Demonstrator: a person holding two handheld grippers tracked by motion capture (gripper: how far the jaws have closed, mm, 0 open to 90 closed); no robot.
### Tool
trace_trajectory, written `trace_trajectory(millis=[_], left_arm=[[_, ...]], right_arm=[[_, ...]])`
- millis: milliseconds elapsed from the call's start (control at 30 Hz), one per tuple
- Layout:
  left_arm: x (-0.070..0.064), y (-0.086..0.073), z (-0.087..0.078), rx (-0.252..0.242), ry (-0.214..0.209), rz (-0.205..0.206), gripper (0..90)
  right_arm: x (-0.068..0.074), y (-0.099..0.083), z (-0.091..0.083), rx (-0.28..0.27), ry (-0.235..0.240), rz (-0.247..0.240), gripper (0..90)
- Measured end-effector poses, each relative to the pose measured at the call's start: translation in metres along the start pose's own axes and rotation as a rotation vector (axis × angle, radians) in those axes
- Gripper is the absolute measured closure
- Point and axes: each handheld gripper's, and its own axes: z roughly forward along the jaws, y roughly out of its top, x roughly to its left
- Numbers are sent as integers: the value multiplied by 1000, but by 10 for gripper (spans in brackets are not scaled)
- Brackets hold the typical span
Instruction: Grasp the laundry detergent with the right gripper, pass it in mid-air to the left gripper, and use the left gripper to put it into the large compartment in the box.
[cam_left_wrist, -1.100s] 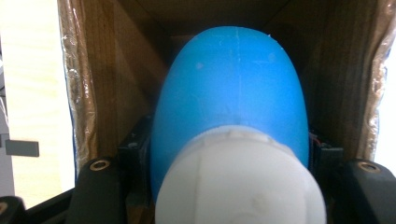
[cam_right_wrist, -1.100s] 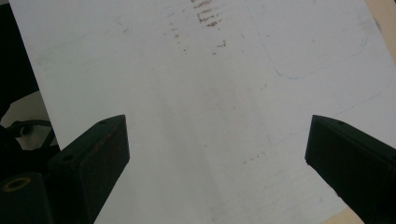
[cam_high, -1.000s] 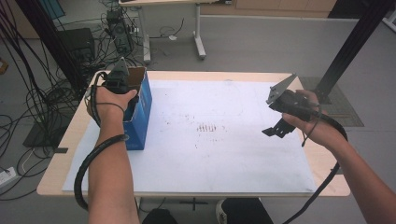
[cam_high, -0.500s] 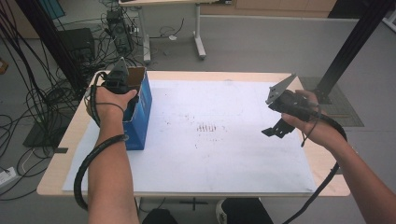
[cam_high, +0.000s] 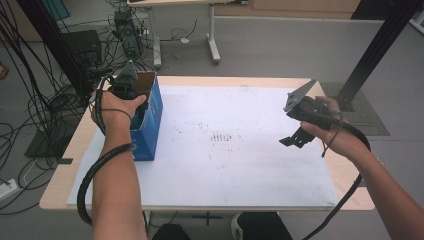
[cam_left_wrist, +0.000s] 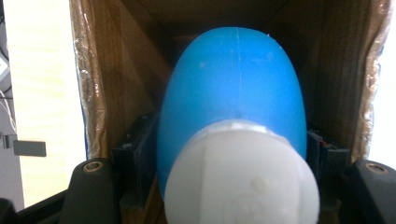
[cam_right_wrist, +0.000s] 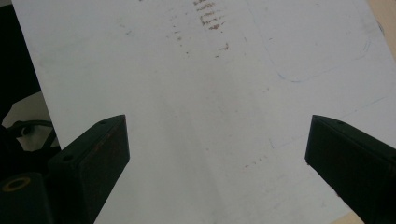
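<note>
Inside the blue box (cam_high: 148, 120), my left gripper (cam_high: 131, 95) is reaching down through the open top, and from the high view I am seeing little more than its back and the hand around it. The left gripper view is giving me what that angle hides: the jaws are clamping on a blue egg-shaped object (cam_left_wrist: 233, 88) with a white cap (cam_left_wrist: 240, 175) nearest the camera, and brown cardboard walls (cam_left_wrist: 116, 79) are closing in on both sides of it. The box itself is standing on the white sheet (cam_high: 225, 160), at its left edge.

Well to the right of the box, my right gripper (cam_high: 298, 136) is hovering above the sheet, apart from it. The right gripper view is showing me its two jaws spread wide with nothing between them, looking down on bare white surface with a patch of reddish-brown marks (cam_right_wrist: 210, 18) and a faint blue pen outline (cam_right_wrist: 322, 65).
</note>
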Motion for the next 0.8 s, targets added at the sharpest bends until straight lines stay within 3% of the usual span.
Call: trace_trajectory(millis=[500,800], left_arm=[[0,0,-6,6,19,22,285],[-2,-1,-23,-24,11,38,256]], right_arm=[[0,3,-1,0,0,-6,63],[1,8,-1,1,1,-17,63]])
